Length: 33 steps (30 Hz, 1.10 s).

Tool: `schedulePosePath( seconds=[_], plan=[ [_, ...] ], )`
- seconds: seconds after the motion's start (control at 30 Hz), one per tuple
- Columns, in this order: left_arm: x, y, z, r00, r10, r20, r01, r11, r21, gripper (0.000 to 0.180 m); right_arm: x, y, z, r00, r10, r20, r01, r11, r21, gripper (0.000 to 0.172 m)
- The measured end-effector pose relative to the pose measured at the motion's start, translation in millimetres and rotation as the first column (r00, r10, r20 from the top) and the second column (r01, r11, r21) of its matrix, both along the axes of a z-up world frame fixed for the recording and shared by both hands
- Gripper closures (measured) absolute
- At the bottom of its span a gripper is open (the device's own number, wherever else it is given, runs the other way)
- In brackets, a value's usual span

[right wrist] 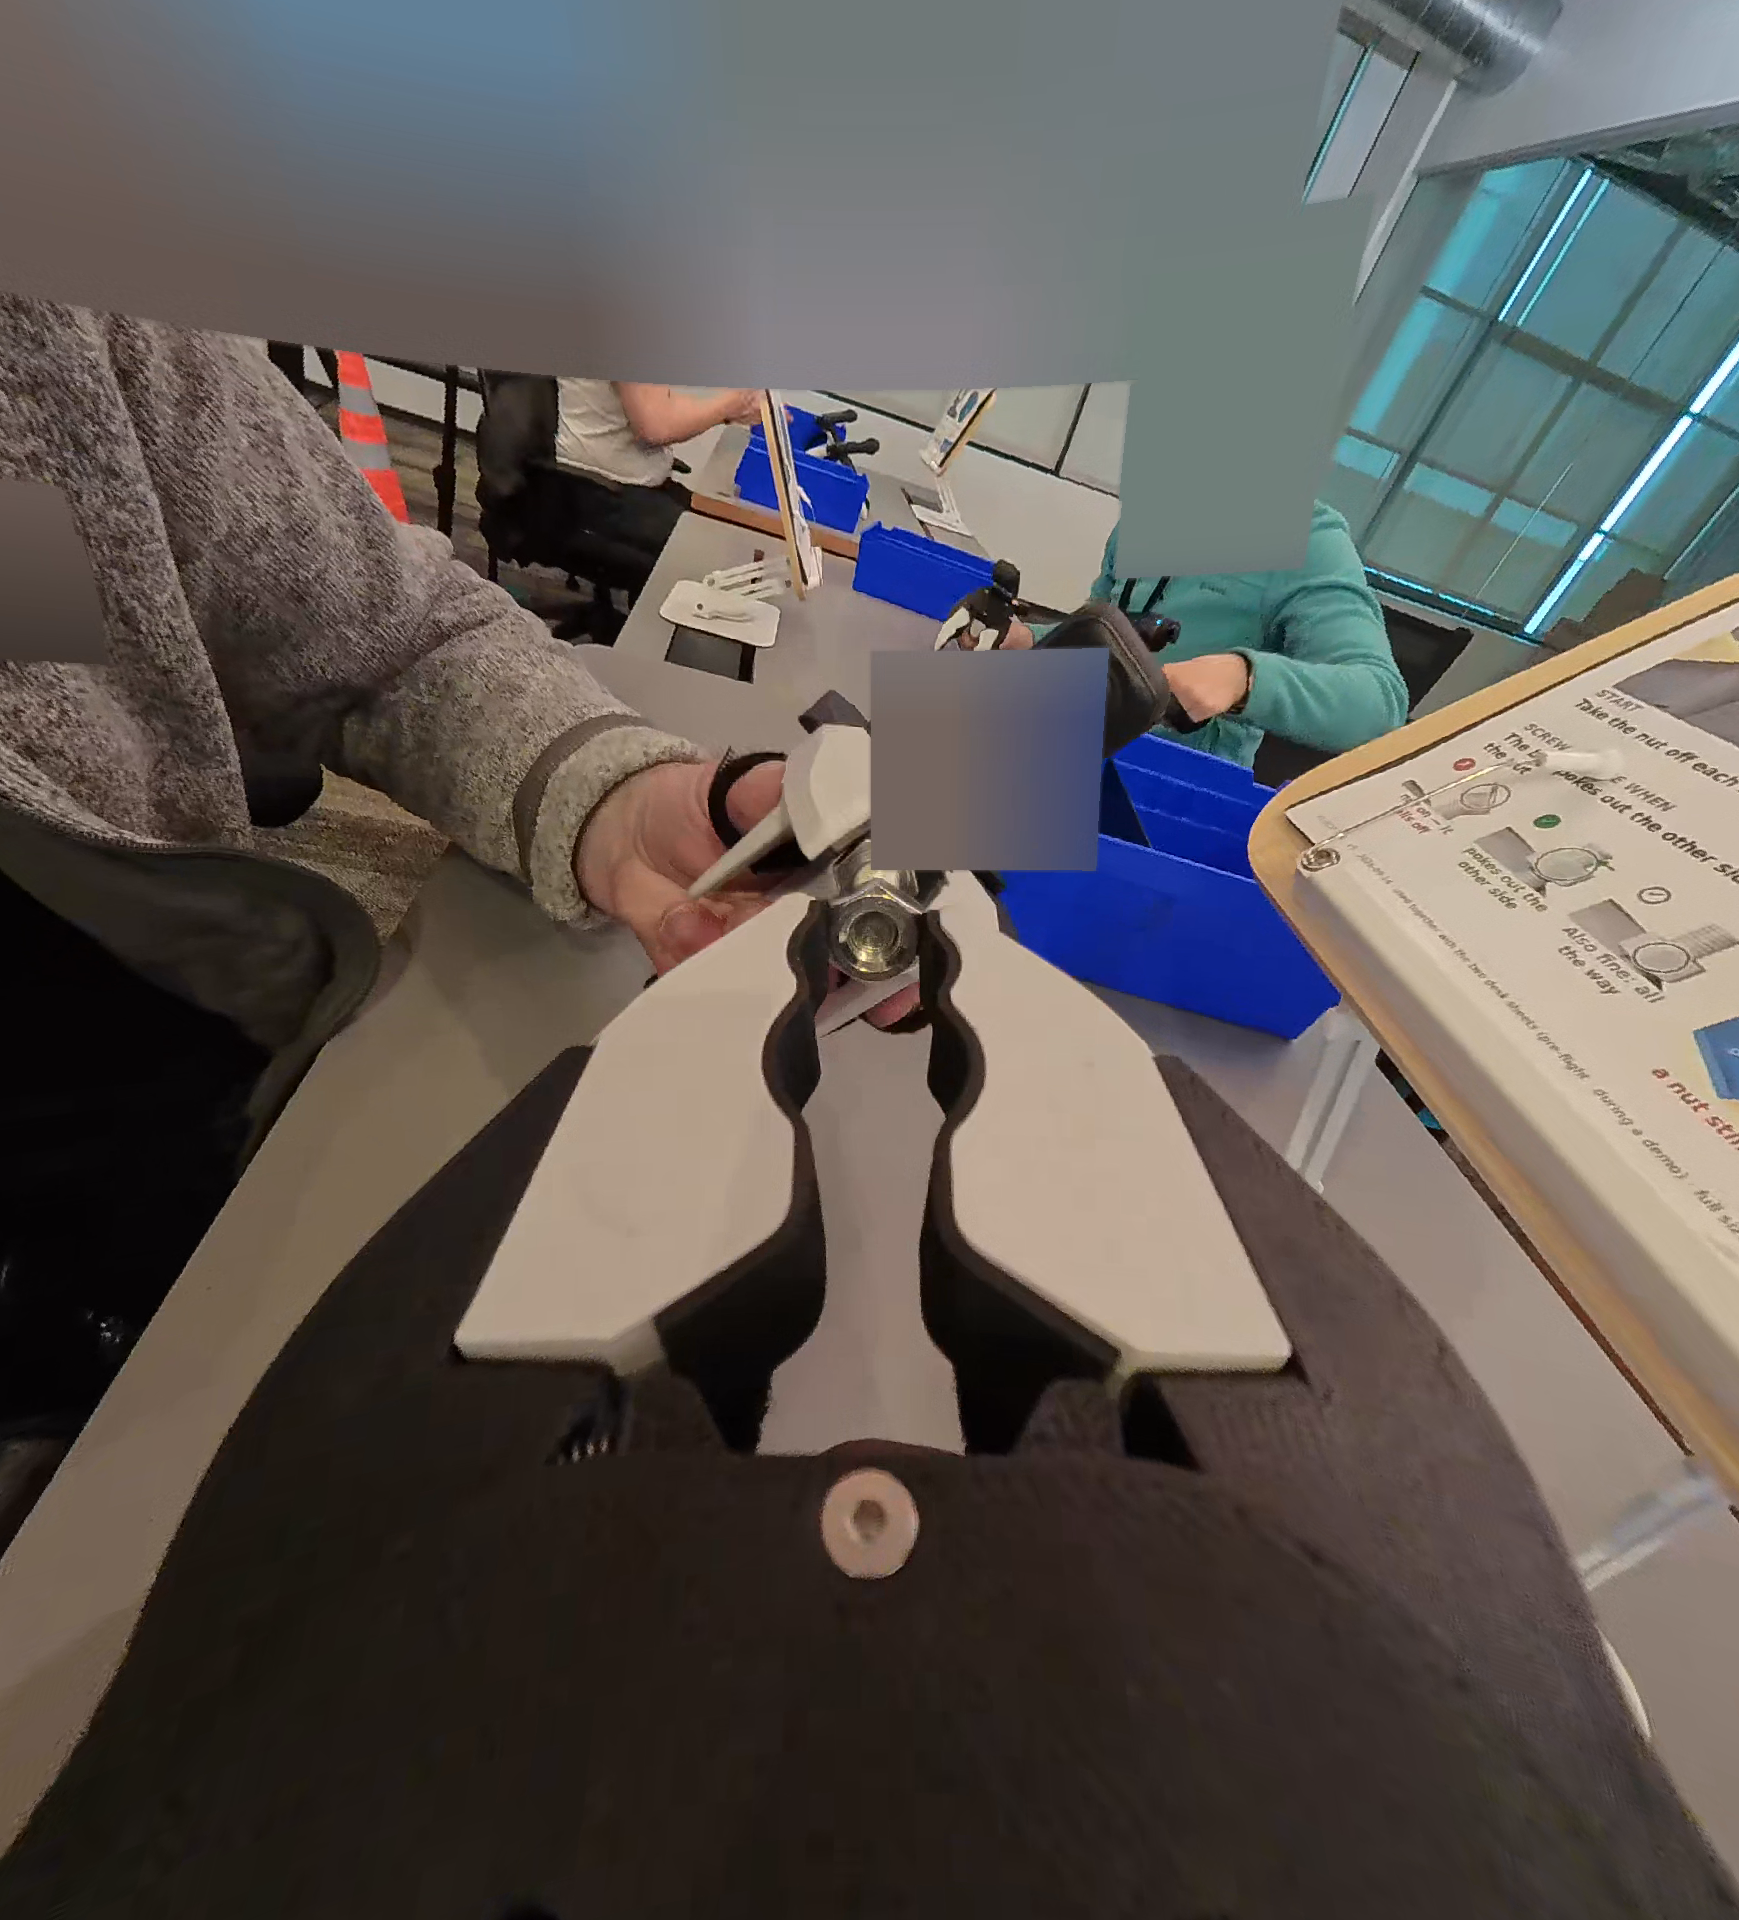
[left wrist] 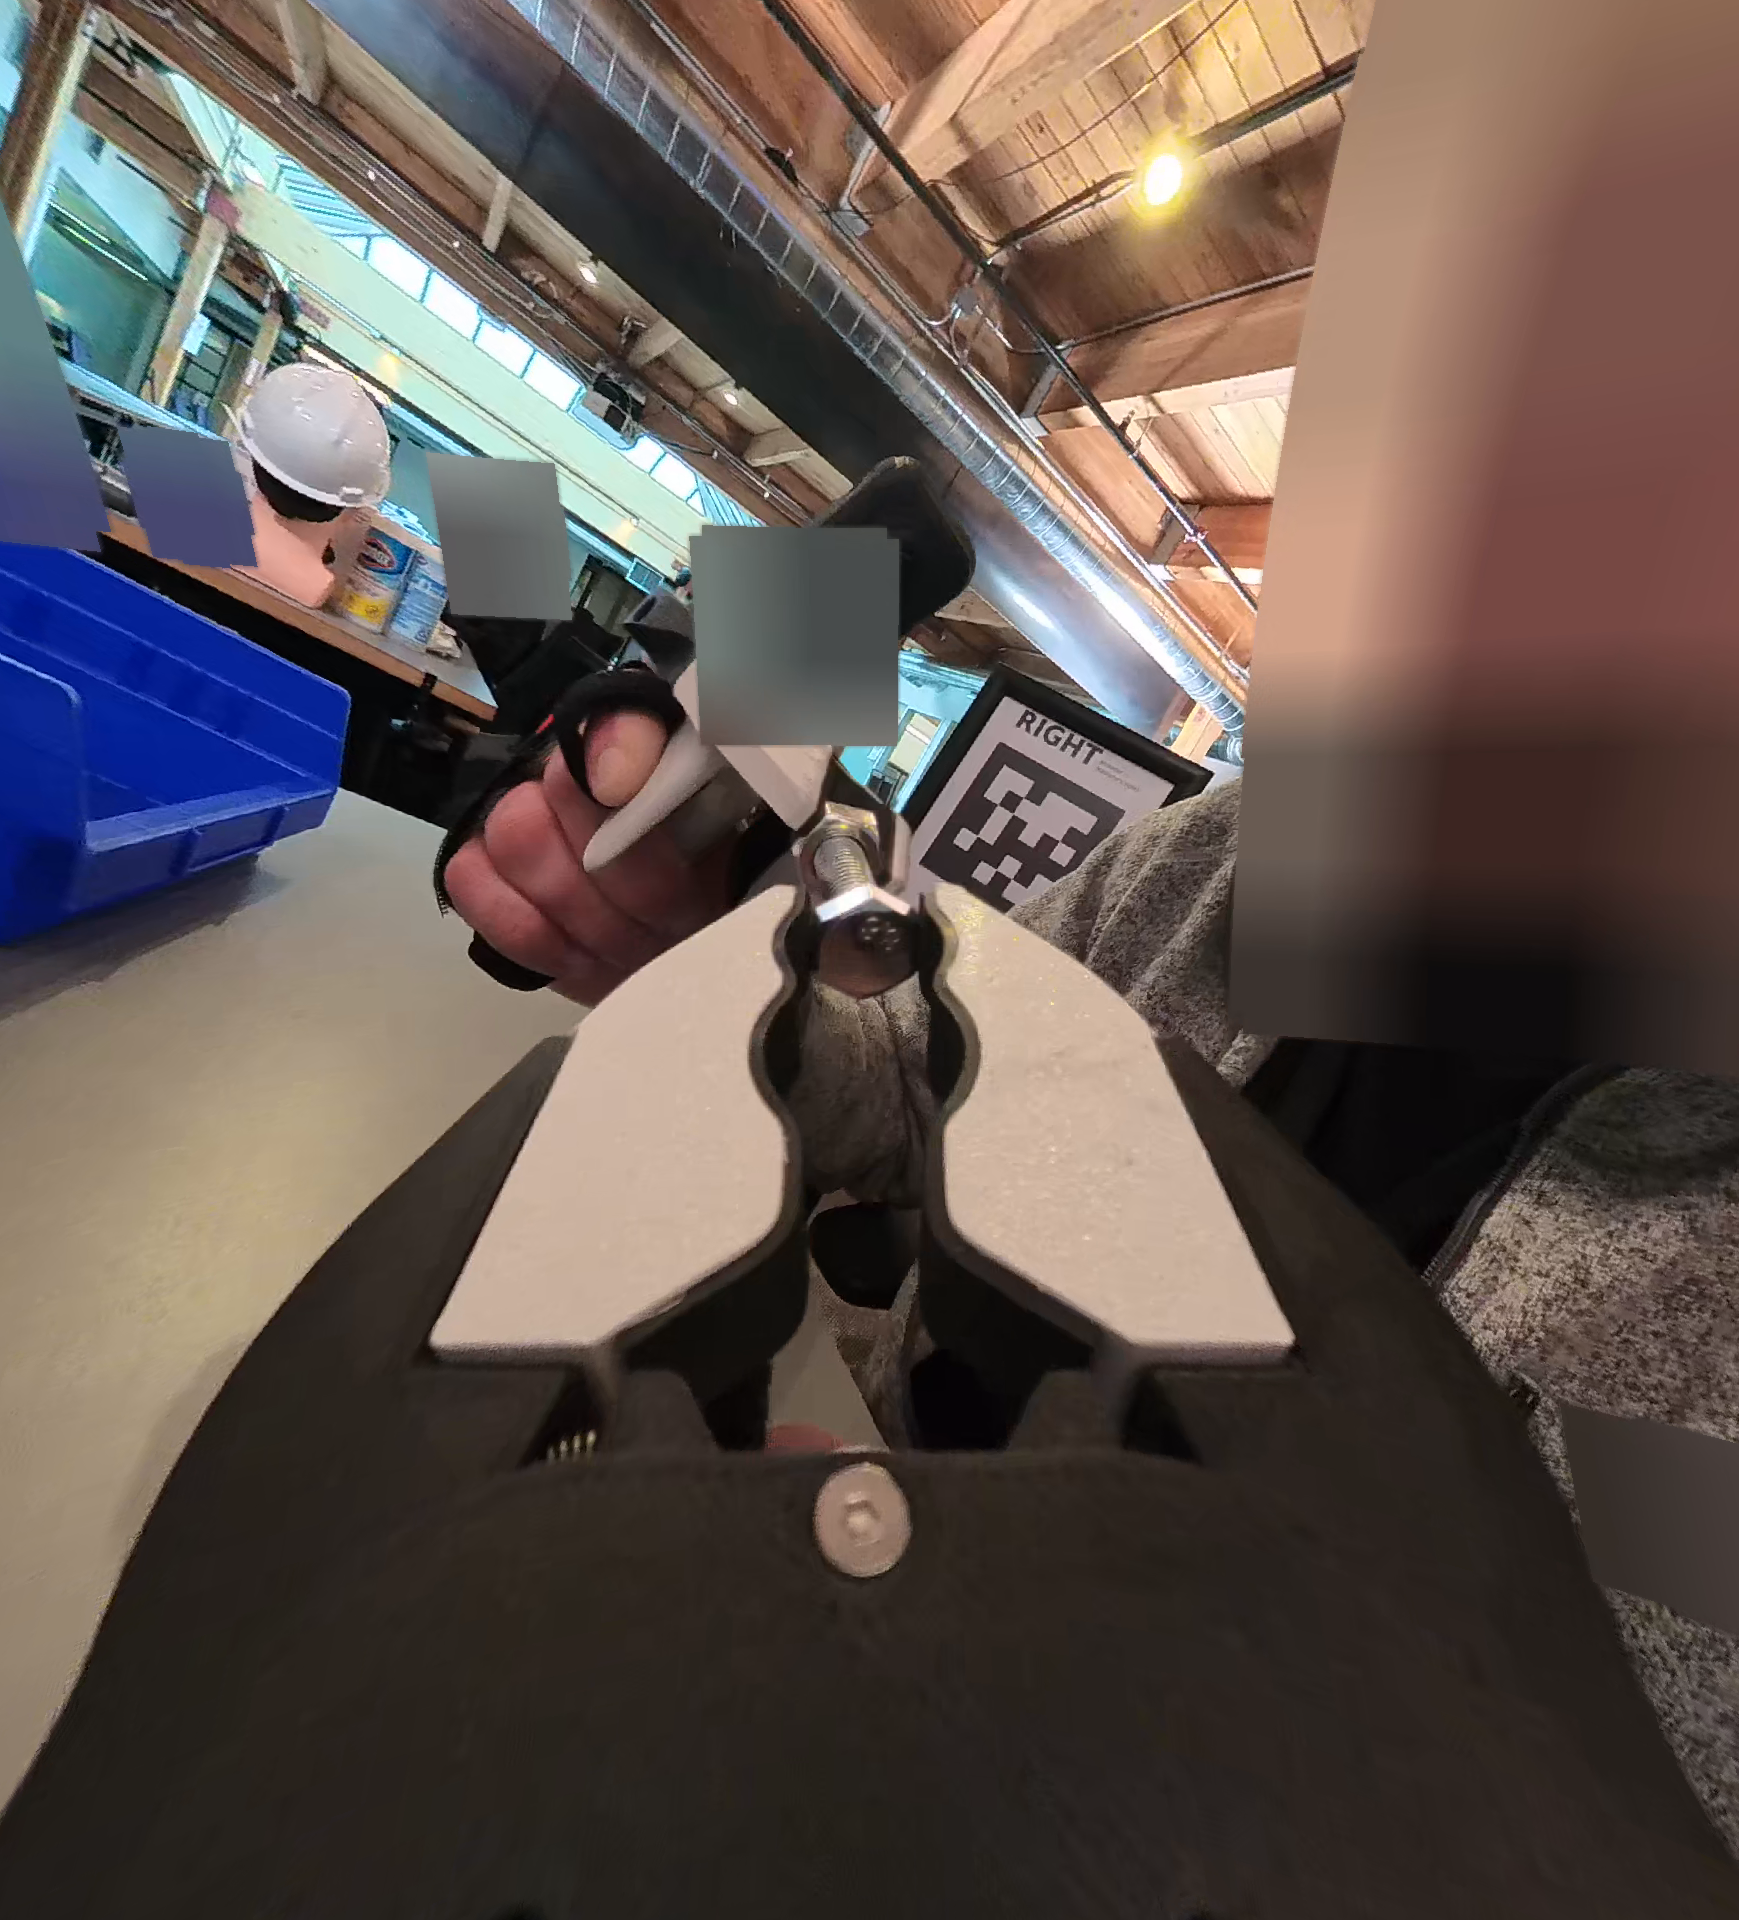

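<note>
Left wrist view only: a bolt (left wrist: 849, 878) shown side-on, threads bare, hex head (left wrist: 862, 912) clamped in the left gripper (left wrist: 862, 930) jaws; wooden ceiling overhead.
Right wrist view only: a nut (right wrist: 873, 940) seen end-on, gripped between the narrowly parted right gripper (right wrist: 873, 951) jaws.
Position: bolt and nut are held between both jaws' tips, above the worktop (right wrist: 408, 1049).
Surroundings: grey worktop, blue bin (right wrist: 1177, 925), instruction board (right wrist: 1571, 935).

blue bin (left wrist: 65, 727): cut by left edge | clipboard (right wrist: 1571, 935): cut right
</note>
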State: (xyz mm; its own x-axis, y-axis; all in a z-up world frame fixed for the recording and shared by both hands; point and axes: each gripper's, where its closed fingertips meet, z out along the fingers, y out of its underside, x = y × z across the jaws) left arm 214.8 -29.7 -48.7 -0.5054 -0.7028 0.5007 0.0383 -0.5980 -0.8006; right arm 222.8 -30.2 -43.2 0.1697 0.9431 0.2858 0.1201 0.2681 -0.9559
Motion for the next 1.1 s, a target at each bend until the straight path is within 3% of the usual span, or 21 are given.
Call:
schedulePosePath(
  seconds=[0.37,0.87,1.1],
  plan=[
    [0.4,0.5,-1.2,0.998,0.064,0.005,-0.065,0.994,0.089,0.162,0.2,0.5,-1.4,1.000,0.030,-0.003,-0.030,0.999,-0.031,0.155],
    [-3.6,1.6,3.6,0.997,0.068,0.041,-0.071,0.993,0.092,0.162,-1.2,-0.1,1.2,0.999,0.032,0.009,-0.032,0.999,0.016,0.143],
    [-1.4,-3.6,2.5,0.999,0.024,0.040,-0.026,0.998,0.066,0.162,-5.2,-1.7,-3.4,0.990,-0.016,0.138,-0.010,0.983,0.183,0.144]
  ],
)
